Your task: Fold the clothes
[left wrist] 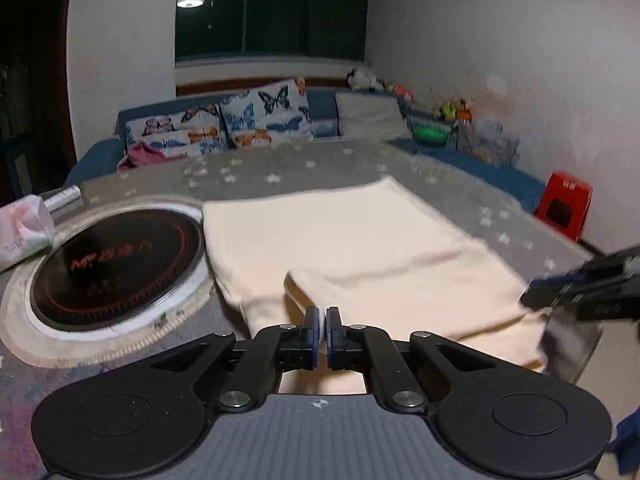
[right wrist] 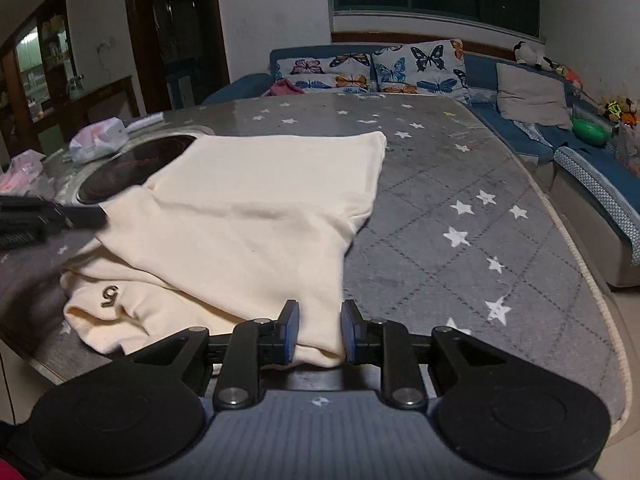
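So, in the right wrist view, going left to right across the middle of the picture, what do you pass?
left gripper → cream garment → grey star-patterned table cover → blue sofa

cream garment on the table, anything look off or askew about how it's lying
Yes. The cream garment lies skewed: its far corner drapes over the round black cooktop set in the table, and the near part by the small dark emblem is bunched and hangs over the table edge.

Right gripper (left wrist: 532, 300) blurred and cut off at frame edge, cooktop (right wrist: 132, 168) partly hidden under cream garment (right wrist: 256, 200)
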Available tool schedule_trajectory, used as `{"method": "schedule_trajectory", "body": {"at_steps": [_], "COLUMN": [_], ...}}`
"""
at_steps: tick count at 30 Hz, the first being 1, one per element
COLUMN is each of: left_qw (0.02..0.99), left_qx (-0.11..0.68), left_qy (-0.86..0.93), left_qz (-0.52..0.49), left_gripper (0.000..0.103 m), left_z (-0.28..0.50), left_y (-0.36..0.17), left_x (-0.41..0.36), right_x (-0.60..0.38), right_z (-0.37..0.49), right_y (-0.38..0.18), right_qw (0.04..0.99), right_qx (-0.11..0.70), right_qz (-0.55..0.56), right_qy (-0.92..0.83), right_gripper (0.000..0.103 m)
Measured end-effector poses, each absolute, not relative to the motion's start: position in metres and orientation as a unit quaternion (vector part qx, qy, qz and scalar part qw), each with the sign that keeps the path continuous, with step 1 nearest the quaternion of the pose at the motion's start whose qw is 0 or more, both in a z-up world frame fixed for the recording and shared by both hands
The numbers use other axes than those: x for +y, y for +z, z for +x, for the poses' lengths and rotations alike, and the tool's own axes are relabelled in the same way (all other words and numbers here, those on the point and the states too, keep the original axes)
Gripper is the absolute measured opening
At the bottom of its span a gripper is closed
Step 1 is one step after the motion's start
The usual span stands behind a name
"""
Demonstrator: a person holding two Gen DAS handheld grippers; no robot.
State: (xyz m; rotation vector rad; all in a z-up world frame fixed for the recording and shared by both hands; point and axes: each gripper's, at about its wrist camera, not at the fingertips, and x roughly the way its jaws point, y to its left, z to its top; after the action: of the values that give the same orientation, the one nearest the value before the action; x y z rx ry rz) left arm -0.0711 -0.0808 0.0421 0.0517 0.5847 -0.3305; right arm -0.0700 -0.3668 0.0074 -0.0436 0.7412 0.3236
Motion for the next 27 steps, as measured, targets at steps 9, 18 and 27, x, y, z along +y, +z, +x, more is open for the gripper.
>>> {"method": "schedule_trajectory", "body": {"at_steps": [9, 18, 27], "left_qw": [0.936, 0.937, 0.925], "left_qx": [0.32, 0.301, 0.339], "left_qy": [-0.147, -0.174, -0.168], "left_qz": [0.028, 0.024, 0.019], "left_gripper": [0.006, 0.007, 0.007], "left_z": [-0.067, -0.05, -0.014], "left_y": [0.036, 0.05, 0.023], "left_x": [-0.076, -0.088, -0.098], "right_x": [-0.366, -0.349, -0.347], "right_z": [-0.051, -0.011, 0.006], "right_y": [0.027, 0.02, 0.004], "right_qw": [0.929, 0.928, 0.926], "right_qx": [0.326, 0.321, 0.331], "right_qz": [-0.026, -0.019, -0.012], "right_qy": [0.172, 0.187, 0.181], "right_gripper": [0.021, 0.014, 0.014]}}
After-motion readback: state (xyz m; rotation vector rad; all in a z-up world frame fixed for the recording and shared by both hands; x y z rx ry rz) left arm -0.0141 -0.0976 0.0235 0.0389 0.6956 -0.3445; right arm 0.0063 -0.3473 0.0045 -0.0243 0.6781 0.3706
